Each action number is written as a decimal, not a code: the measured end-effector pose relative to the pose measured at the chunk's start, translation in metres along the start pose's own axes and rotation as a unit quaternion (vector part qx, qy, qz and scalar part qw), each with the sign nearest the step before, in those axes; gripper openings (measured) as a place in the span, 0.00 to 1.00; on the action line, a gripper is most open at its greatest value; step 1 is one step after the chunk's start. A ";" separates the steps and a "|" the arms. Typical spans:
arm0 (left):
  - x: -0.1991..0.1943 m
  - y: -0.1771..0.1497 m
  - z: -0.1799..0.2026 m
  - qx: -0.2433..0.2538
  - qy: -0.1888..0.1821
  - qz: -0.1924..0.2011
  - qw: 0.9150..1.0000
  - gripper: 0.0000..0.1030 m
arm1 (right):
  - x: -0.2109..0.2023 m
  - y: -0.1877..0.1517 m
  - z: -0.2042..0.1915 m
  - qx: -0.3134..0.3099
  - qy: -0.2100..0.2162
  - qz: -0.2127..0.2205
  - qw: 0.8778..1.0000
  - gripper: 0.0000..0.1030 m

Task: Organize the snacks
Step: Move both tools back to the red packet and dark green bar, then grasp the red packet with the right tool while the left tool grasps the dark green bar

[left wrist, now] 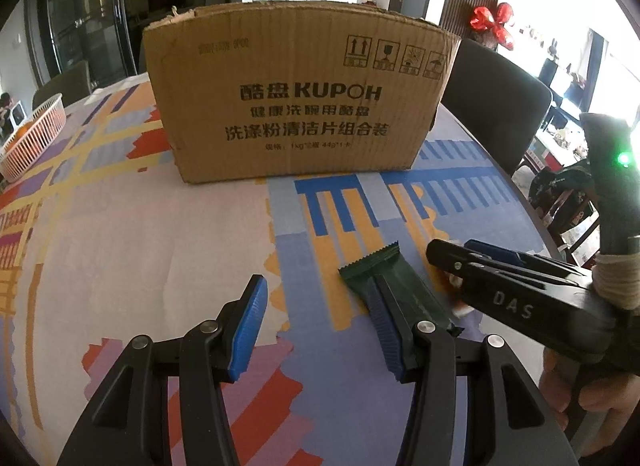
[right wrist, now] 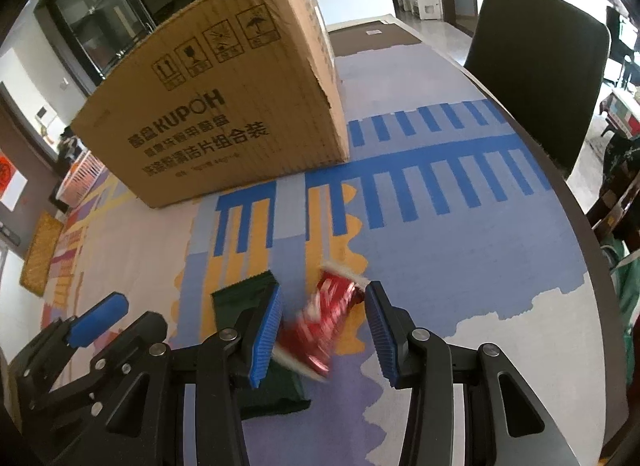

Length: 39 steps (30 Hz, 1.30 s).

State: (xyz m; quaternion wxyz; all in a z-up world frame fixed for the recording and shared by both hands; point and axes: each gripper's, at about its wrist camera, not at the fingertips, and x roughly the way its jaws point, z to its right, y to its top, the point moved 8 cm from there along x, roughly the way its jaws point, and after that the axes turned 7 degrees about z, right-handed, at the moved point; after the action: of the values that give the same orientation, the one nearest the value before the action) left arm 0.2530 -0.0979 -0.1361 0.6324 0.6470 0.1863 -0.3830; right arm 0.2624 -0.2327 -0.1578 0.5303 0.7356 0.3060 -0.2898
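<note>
In the right wrist view a red snack packet (right wrist: 328,314), blurred, lies slanted on the patterned tablecloth between the blue pads of my right gripper (right wrist: 323,290). The jaws stand apart around it, and the pads come close to its corners. A dark green packet (left wrist: 374,268) lies flat beside it; the same green packet (right wrist: 240,294) shows left of the red one. My left gripper (left wrist: 316,294) is open with bare cloth between its pads, its right finger lying over the green packet's edge. The right gripper's fingers (left wrist: 480,266) reach in from the right.
A large brown cardboard box (left wrist: 304,105) stands upright just behind the packets. A white slatted basket (left wrist: 36,133) sits at the far left. A dark chair (right wrist: 536,65) stands past the table's curved right edge (right wrist: 576,201). A hand (left wrist: 580,390) holds the right gripper's handle.
</note>
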 end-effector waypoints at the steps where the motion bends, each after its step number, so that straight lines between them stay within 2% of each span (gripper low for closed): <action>1: 0.001 -0.001 0.001 0.000 -0.002 -0.002 1.000 0.50 | 0.002 0.000 0.000 -0.002 -0.002 -0.002 1.000 0.42; 3: 0.002 -0.002 0.004 0.000 -0.004 -0.005 1.000 0.50 | 0.006 -0.003 0.001 -0.009 -0.008 -0.011 1.000 0.37; 14: 0.013 -0.013 0.024 -0.040 -0.041 -0.042 0.997 0.51 | -0.003 -0.019 0.006 -0.043 -0.010 -0.019 0.999 0.37; 17: 0.016 -0.014 0.030 -0.046 -0.045 -0.049 0.997 0.52 | -0.006 -0.021 0.009 -0.052 -0.010 -0.016 0.998 0.24; 21: 0.020 -0.015 0.038 -0.048 -0.047 -0.058 0.996 0.53 | -0.011 -0.020 0.016 -0.042 0.002 -0.014 0.999 0.23; 26: 0.026 -0.016 0.048 -0.044 -0.027 -0.059 0.997 0.53 | -0.023 -0.017 0.028 -0.030 0.005 0.004 1.000 0.23; 30: 0.031 -0.016 0.057 -0.033 -0.006 -0.055 0.998 0.55 | -0.033 -0.015 0.037 -0.030 0.001 0.018 0.999 0.18; 39: 0.045 -0.020 0.057 -0.048 0.013 -0.071 0.996 0.58 | -0.034 -0.016 0.046 -0.014 0.021 0.015 1.000 0.19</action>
State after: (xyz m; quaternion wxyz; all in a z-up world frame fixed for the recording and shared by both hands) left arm 0.2520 -0.1610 -0.1775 0.6313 0.6060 0.2583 -0.4093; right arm 0.2243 -0.2774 -0.1544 0.5382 0.7384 0.3104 -0.2622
